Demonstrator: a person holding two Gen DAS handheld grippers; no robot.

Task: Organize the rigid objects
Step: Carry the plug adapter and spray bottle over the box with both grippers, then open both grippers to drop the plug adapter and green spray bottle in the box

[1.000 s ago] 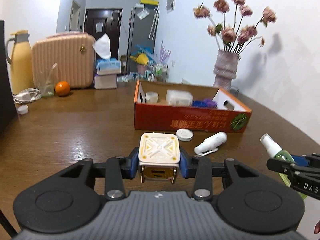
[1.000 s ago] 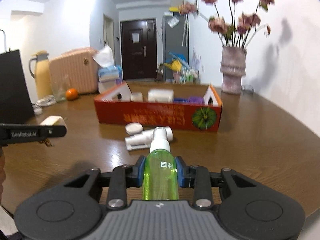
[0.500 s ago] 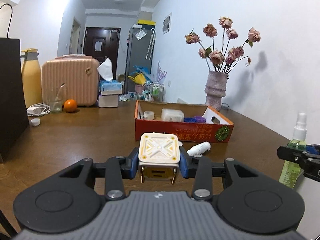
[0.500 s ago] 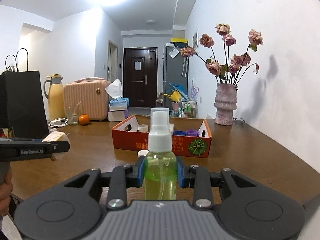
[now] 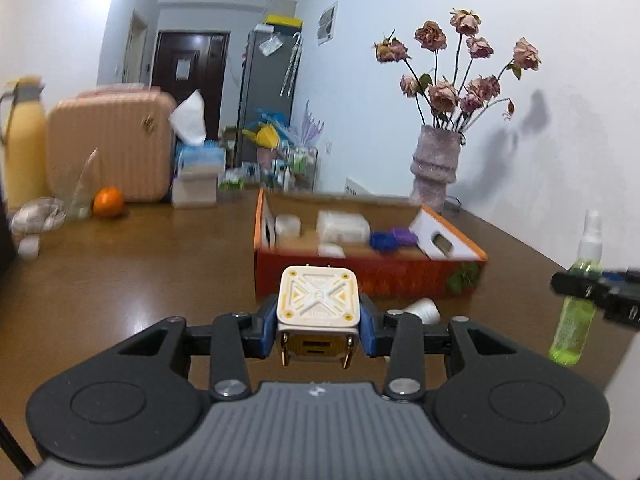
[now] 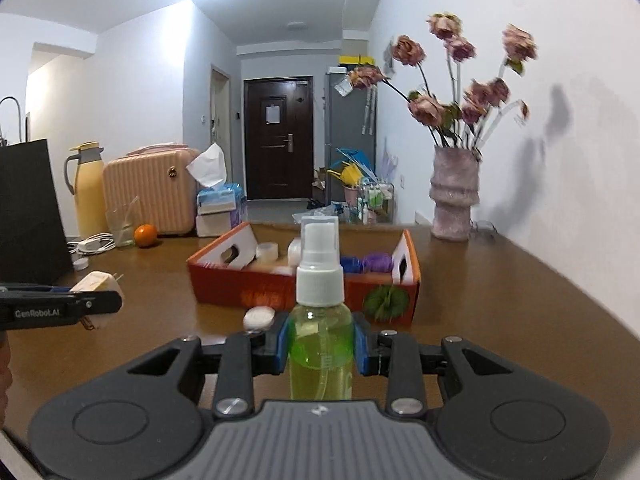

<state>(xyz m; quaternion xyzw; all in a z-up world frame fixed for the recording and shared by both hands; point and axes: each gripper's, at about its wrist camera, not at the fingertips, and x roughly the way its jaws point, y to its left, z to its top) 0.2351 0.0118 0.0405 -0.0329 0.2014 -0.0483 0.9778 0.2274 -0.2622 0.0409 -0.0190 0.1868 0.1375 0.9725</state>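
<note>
The left gripper is showing "GenRobot.AI" in the right wrist view. It is clamping a white plug adapter, and the right gripper is clamping a green spray bottle. Both are hovering before the orange box mid-table, higher than a second ago. Only the left view is showing a white bottle lying beneath.

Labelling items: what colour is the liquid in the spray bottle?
Yellow-green, under a white cap; spray bottle shows best in the right wrist view.

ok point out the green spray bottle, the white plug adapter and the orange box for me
green spray bottle (image 6: 321, 344), right wrist view, on its green body between the pads
white plug adapter (image 5: 318, 298), left wrist view, on its top face
orange box (image 6: 236, 286), right wrist view, on its front wall
</note>
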